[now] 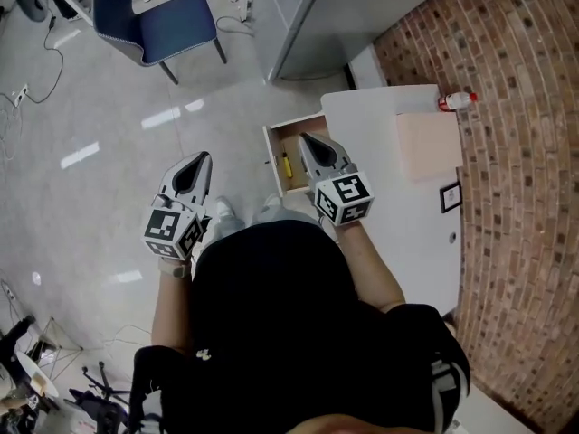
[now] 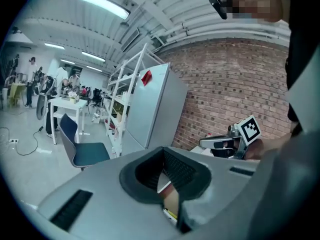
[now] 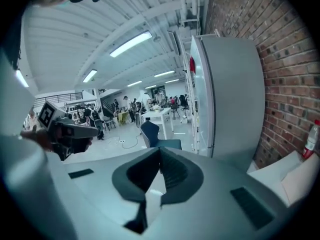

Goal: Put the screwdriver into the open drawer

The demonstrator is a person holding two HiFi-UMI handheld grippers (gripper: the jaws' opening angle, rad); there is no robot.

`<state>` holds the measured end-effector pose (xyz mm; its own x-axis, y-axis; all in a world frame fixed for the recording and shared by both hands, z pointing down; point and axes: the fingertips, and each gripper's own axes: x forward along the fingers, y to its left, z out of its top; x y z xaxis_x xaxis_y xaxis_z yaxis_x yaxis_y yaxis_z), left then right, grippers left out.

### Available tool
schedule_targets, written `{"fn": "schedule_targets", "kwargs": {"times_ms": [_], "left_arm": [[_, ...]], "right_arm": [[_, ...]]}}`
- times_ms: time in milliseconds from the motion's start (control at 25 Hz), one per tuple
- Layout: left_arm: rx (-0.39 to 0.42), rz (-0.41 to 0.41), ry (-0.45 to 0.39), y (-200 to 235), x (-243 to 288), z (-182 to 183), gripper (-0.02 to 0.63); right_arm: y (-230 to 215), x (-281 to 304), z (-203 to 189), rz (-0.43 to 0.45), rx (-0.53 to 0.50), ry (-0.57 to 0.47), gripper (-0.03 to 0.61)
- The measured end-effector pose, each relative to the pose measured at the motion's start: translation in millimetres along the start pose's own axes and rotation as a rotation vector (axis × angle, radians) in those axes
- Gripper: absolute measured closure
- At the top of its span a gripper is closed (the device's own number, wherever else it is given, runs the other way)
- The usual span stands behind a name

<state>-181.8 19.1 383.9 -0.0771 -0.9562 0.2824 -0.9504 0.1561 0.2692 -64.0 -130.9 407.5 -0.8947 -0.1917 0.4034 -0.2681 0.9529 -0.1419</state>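
A yellow-handled screwdriver (image 1: 286,164) lies inside the open wooden drawer (image 1: 276,132) at the white table's left end. My right gripper (image 1: 306,141) hangs above the drawer, shut and holding nothing. My left gripper (image 1: 200,159) is raised over the floor to the drawer's left, also shut and empty. In the left gripper view, a strip of the drawer (image 2: 172,199) and the yellow screwdriver (image 2: 170,214) show under the closed jaws, with the right gripper (image 2: 220,143) off to the right. The right gripper view shows only the room beyond its closed jaws, with the left gripper (image 3: 82,130) at its left.
The white table (image 1: 398,206) carries a pale board (image 1: 428,143) and a red-capped bottle (image 1: 457,100) by the brick wall. A grey cabinet (image 1: 294,16) stands behind the drawer. A blue chair (image 1: 158,23) stands on the floor farther back. Cables lie at the left.
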Motion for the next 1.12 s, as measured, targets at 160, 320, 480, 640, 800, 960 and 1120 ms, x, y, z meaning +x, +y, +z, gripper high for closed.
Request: {"fn": "schedule_targets", "kwargs": {"times_ms": [160,320,480,640,800,960,1120], "left_arm": [[0.01,-0.033,-0.063,-13,-5,26,0.609],[0.047,-0.067,-0.088,-26,-6,43,0.61],[0.022,-0.095,-0.114,-34,-12,54,0.609],[0.001,-0.114,-0.14,-39,-15,68,0.609],[0.015,-0.111,-0.152,-43,-16,73,0.609],[0.022,-0.115,-0.153,-46,-12,77,0.609],[0.017,-0.144,-0.172,-54,-13,80,0.609]], "right_arm": [[9,-25,27,0.008,-0.017,-0.073,0.569],[13,-43,43,0.0,-0.04,-0.115,0.569],[16,-58,52,-0.005,-0.035,-0.141,0.569],[18,-70,62,-0.01,-0.03,-0.166,0.569],[24,-81,70,0.0,-0.03,-0.189,0.569],[28,-83,75,0.012,-0.028,-0.203,0.569],[31,-84,75,0.02,-0.017,-0.209,0.569]]}}
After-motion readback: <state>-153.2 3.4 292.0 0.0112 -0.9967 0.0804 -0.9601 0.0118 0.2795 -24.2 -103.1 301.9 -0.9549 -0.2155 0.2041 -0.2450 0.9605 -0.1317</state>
